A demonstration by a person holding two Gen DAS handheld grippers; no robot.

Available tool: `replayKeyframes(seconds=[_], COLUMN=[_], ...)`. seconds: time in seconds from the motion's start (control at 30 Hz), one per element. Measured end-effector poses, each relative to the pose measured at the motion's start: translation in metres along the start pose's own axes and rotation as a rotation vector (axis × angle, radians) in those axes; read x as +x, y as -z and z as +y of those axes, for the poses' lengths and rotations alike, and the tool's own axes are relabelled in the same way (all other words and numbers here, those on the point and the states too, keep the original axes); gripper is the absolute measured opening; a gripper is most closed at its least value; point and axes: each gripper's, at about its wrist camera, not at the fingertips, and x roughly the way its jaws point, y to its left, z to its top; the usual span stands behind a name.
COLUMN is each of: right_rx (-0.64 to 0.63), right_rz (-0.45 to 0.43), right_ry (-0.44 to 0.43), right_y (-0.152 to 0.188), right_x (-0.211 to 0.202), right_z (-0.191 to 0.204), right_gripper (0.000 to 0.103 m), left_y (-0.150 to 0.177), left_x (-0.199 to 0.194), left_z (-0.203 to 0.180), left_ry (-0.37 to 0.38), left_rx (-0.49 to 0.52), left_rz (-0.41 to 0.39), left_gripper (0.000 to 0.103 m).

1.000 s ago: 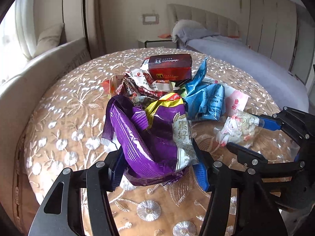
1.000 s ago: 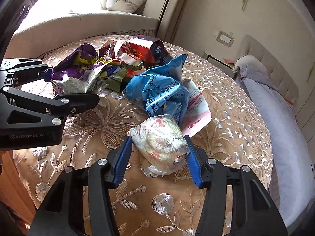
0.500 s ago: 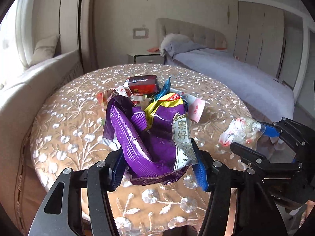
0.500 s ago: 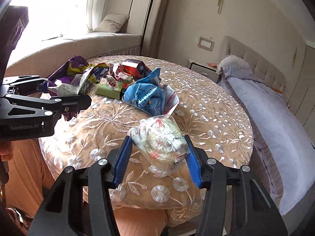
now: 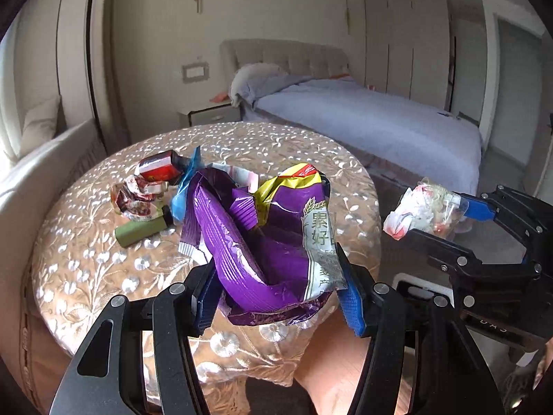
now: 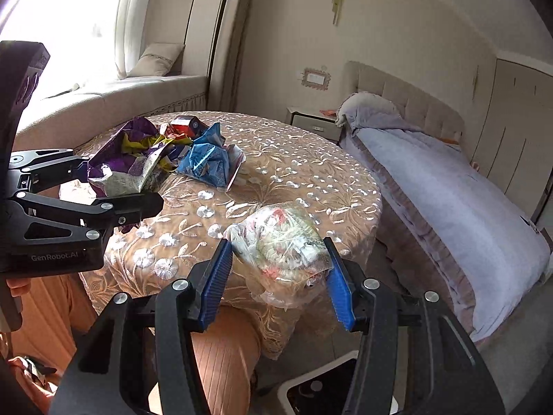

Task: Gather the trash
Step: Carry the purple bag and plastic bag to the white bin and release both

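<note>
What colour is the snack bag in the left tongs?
Mostly purple, with a yellow and red top edge; the snack bag shows best in the left wrist view.

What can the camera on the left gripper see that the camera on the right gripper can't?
Only the left wrist view shows the green tube and the crumpled red wrapper on the table, plus the left gripper closed on the purple bag.

Only the right wrist view shows the window seat with its cushion and the white bin on the floor below the right gripper.

Both show the round table, the red box, the blue wrapper, the bed and the clear bag in the right gripper.
</note>
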Motion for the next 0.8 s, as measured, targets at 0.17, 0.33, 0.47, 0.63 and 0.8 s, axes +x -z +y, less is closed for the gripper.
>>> replayKeyframes(seconds=[0.17,0.33,0.47,0.63,0.8], right_rx=[0.047,0.096,0.128,0.143,0.186], right_rz=[0.013,0.043,0.09,0.181,0.303], right_ry=[0.049,0.096,0.141,0.196,0.238], right_y=[0.016,0.036,0.059,0.096,0.139], right_x=[-0.012,-0.021,-0.026,-0.027,-0.015], right_z=[-0.022,-0.045,-0.061,-0.084,-0.111], right_gripper=[0.054,0.054,0.054,0.054,0.054], left_y=[0.0,0.001,0.005,0.018,0.033], left_x=[0.008,0.021,0.036,0.064,0.091], left_z=[-0.029,-0.063,-0.095,-0.142,-0.185], left_ry=[0.045,0.103,0.158,0.209,0.287], left_rx=[0.058,0.129,0.199,0.352,0.474], left_rz=[0.016,0.043,0.076,0.115,0.176], left_gripper=[0.057,0.057,0.057,0.057,0.057])
